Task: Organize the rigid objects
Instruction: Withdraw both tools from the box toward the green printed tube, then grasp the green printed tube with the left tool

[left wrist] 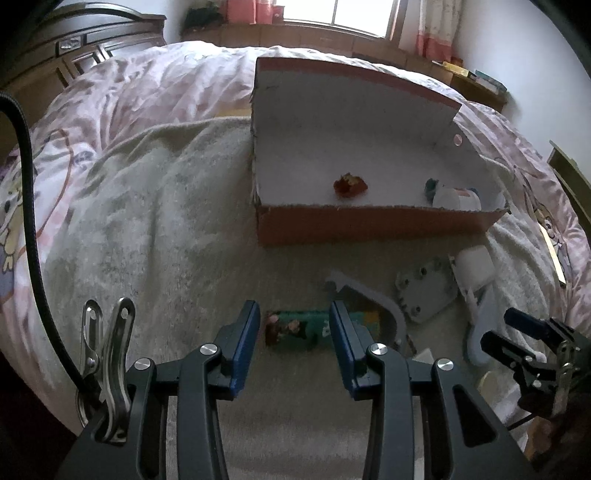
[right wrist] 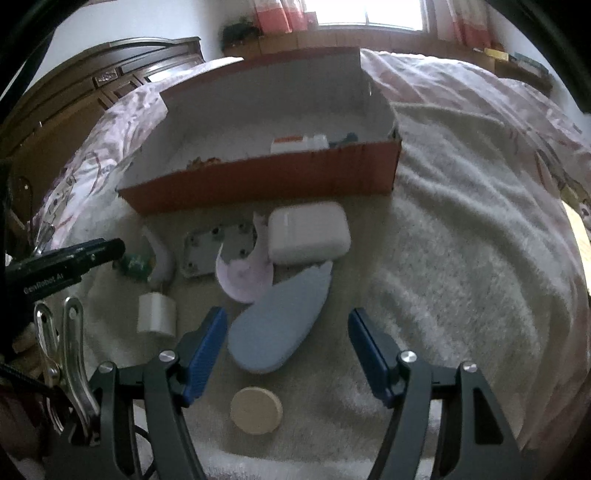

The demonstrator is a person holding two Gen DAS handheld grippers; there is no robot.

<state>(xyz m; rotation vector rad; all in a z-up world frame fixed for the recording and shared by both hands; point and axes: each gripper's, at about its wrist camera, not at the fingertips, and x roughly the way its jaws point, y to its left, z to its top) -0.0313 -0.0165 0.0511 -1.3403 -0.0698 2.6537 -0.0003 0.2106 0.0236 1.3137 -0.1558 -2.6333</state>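
Left tool (left wrist: 293, 334): part open, empty, astride green pack (left wrist: 295, 328) on blanket (left wrist: 147, 221); pack lies crosswise, may roll if pinched off-centre
Right tool (right wrist: 288, 354): wide, empty, over blue insole (right wrist: 280, 321), toe toward box (right wrist: 258, 181); may slip

A bed (left wrist: 155, 110) under a pink printed quilt fills the room, daylight pouring through the window (left wrist: 347, 14) beyond it; pink curtains (left wrist: 434, 33) flank the window, a dark wooden cabinet (left wrist: 85, 51) stands left of the bed.
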